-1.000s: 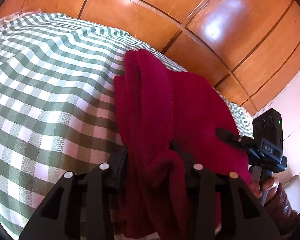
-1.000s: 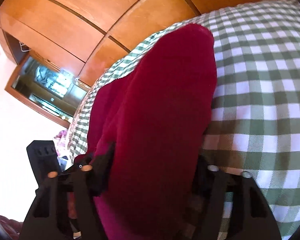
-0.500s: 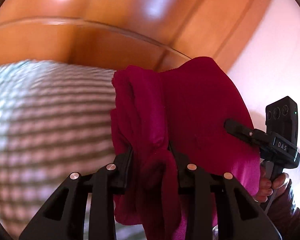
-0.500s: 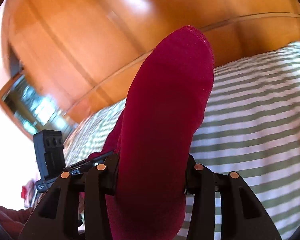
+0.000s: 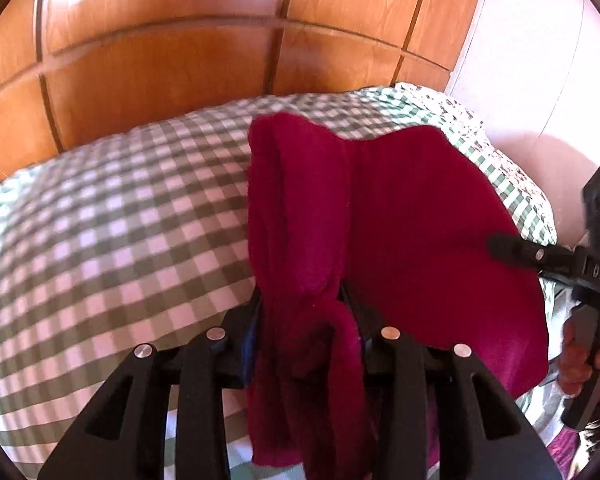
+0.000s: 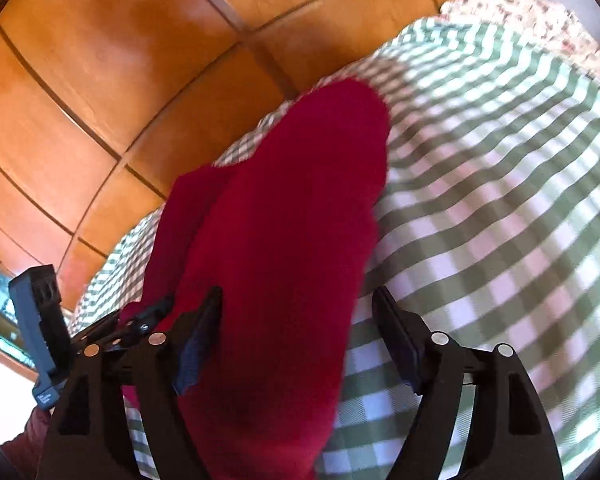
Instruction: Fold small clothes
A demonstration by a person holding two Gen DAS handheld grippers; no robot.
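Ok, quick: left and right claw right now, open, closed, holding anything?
Left claw: closed on a bunched fold of the red garment, jaws easing open.
Right claw: jaws opening; one finger clear of the cloth between them.

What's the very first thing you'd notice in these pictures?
The dark red garment jumps out: it lies bunched up over the green-and-white checked cover, with a thick fold caught in the left gripper. In the right wrist view the right gripper is opening, its right pad clearly off the cloth. Shiny orange wooden panels fill the background.
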